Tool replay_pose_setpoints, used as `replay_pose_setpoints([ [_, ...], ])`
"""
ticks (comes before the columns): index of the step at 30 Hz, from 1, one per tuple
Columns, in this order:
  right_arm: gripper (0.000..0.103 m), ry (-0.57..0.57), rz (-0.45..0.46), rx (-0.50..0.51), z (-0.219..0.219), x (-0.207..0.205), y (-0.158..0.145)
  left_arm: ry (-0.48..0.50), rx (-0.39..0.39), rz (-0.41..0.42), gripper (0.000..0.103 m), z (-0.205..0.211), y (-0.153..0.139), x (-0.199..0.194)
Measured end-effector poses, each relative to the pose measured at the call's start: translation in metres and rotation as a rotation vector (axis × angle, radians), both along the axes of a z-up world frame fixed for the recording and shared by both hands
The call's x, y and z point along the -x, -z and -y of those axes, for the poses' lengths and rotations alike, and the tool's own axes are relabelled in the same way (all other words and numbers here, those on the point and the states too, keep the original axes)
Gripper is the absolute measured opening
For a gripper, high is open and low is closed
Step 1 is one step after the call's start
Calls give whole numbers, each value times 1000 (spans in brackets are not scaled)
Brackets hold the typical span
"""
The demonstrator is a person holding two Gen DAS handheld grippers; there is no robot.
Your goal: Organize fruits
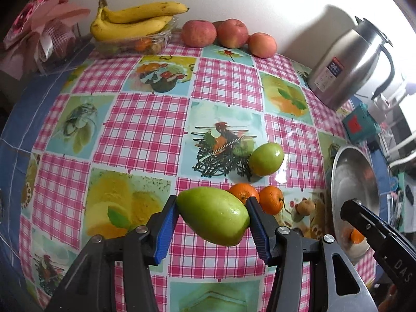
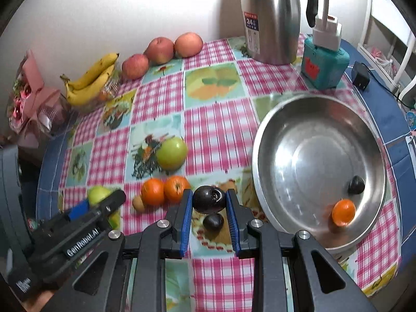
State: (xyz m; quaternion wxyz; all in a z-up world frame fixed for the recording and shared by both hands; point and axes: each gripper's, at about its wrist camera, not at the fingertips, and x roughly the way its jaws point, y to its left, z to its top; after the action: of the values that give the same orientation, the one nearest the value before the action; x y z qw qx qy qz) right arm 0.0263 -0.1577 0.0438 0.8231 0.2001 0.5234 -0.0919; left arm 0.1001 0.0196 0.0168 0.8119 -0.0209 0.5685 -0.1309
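My left gripper [image 1: 212, 217] is shut on a green mango [image 1: 213, 215], held above the table; it also shows in the right wrist view [image 2: 100, 195]. My right gripper [image 2: 209, 202] is shut on a dark round fruit [image 2: 208, 199], just above another dark fruit [image 2: 213, 222] on the table. A steel bowl [image 2: 286, 119] at the right holds an orange [image 2: 343, 212] and a dark fruit [image 2: 356, 184]. Two oranges [image 2: 165, 191], a small brown fruit [image 2: 138, 204] and a green apple [image 2: 171, 153] lie on the checked tablecloth.
Three red apples [image 2: 161, 50] and bananas on a glass dish [image 2: 89, 79] stand along the back wall. A steel thermos jug [image 2: 270, 18] and a teal box [image 2: 323, 65] stand behind the bowl. A pink wrapped bundle [image 2: 31, 98] sits at the far left.
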Motion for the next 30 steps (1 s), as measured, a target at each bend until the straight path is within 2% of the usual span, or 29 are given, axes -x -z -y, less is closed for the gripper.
replay_pose_setpoints([
  [4,27,8,-6,3,5,-8,4,-22,3,3,56,1,0,-3],
  [17,27,75,-27,19,45,-6,11,3,-6,2,56,35,0,0],
  [30,27,224,-63,30,115,13,17,61,-47,11,56,80,-2,1],
])
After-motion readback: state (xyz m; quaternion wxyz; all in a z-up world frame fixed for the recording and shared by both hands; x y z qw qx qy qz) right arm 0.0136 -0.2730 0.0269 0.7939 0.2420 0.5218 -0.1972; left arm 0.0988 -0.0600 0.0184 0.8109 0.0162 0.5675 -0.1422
